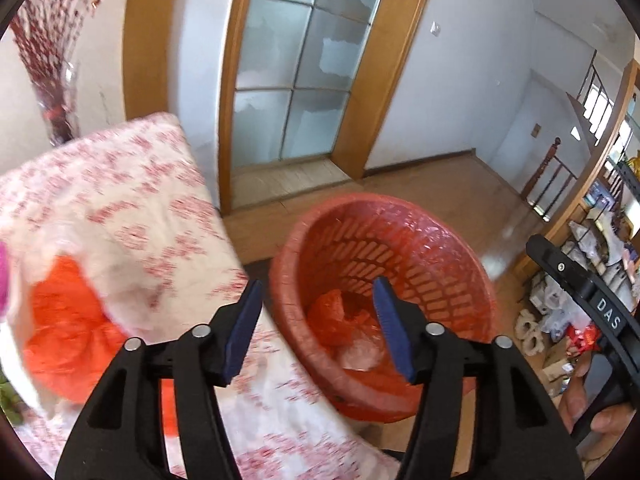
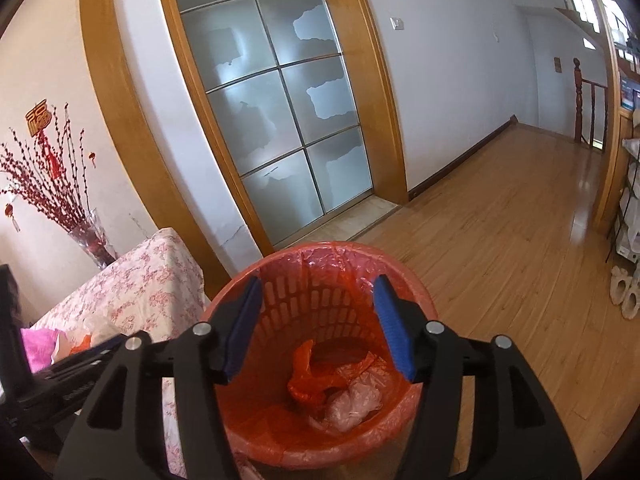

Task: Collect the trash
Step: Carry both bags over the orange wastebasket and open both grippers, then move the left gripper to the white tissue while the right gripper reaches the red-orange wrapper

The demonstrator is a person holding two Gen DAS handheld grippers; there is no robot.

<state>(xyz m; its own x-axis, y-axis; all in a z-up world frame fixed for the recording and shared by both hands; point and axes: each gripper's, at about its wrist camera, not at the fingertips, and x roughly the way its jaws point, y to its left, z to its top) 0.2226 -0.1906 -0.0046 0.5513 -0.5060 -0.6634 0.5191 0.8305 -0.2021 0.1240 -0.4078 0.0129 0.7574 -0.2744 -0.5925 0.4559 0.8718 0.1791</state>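
Both grippers stood partly open and empty: the right gripper (image 2: 316,328) hung over the red slotted plastic waste basket (image 2: 416,300), the left gripper (image 1: 316,328) near the desk's right edge. Inside the basket, lined with thin red film, lay a crumpled orange plastic bag (image 2: 308,380) and a clear plastic wad (image 2: 352,402). Another crumpled orange bag (image 1: 60,320) rested on the desk (image 1: 140,184), covered in a floral cloth, towards its left edge. Probably light, soft and slippery, it should pinch best at a bunched fold. Beyond were a wooden floor (image 2: 500,240) and a frosted glass door (image 2: 280,100).
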